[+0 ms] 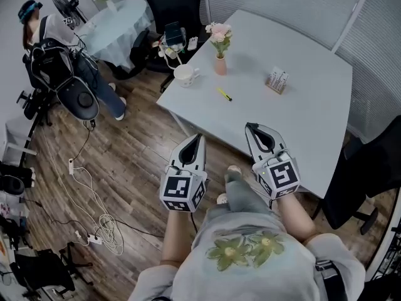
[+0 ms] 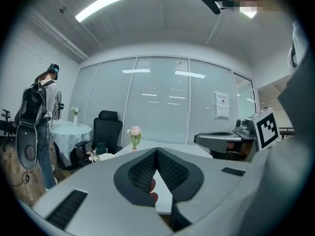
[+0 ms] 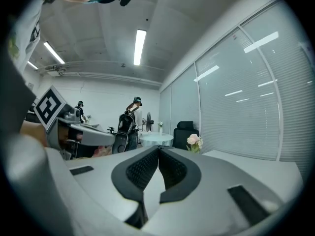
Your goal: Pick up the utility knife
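The utility knife (image 1: 224, 94), small and yellow, lies on the white table (image 1: 301, 124) a little in front of a pink vase of flowers (image 1: 220, 45). My left gripper (image 1: 199, 137) hangs over the wooden floor just short of the table's near edge, jaws shut and empty. My right gripper (image 1: 250, 125) is over the table's near edge, shut with nothing in it. Both point toward the table, and the knife is well ahead of them. In the left gripper view the shut jaws (image 2: 156, 150) hide the knife; the right gripper view's shut jaws (image 3: 158, 149) also hide it.
A white cup (image 1: 185, 74) and a small box (image 1: 277, 80) sit on the table. A black chair (image 1: 175, 5) stands at its far end, another chair (image 1: 369, 174) at the right. A person with a backpack (image 1: 59, 61) stands at left; cables (image 1: 94, 218) trail on the floor.
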### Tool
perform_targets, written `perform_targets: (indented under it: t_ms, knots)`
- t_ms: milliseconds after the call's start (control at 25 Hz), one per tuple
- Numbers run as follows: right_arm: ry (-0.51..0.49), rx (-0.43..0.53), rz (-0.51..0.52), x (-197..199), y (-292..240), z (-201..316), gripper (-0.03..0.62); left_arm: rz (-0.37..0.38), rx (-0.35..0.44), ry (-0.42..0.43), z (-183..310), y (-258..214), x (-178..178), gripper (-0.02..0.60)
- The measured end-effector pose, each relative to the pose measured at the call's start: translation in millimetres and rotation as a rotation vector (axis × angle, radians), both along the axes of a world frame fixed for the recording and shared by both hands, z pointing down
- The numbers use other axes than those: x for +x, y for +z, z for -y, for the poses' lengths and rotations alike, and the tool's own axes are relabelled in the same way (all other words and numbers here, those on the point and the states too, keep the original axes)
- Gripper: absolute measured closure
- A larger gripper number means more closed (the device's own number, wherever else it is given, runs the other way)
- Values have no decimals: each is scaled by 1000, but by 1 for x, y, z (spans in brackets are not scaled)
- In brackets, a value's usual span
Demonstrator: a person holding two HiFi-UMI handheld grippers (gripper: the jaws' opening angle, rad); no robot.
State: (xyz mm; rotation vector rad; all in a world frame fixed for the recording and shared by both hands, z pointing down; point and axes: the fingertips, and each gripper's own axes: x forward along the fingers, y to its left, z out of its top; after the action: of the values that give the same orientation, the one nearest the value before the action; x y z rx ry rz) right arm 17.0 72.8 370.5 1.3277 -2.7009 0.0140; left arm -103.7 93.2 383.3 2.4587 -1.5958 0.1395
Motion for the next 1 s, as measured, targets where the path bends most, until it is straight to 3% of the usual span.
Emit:
perform_targets:
  t_ms: [280, 600, 880, 1000]
  knots:
    - [14, 93, 28, -8, -30, 71, 591, -8, 27, -10, 60, -5, -18, 574]
    - [21, 121, 55, -15, -42, 147, 591, 70, 40, 65, 121, -15, -8, 574]
    - [36, 110, 62, -18, -37, 193, 459, 64, 29, 49, 162, -15, -18, 574]
    - [32, 88, 60, -21, -27, 207, 448, 56, 20, 45, 177, -10, -21, 574]
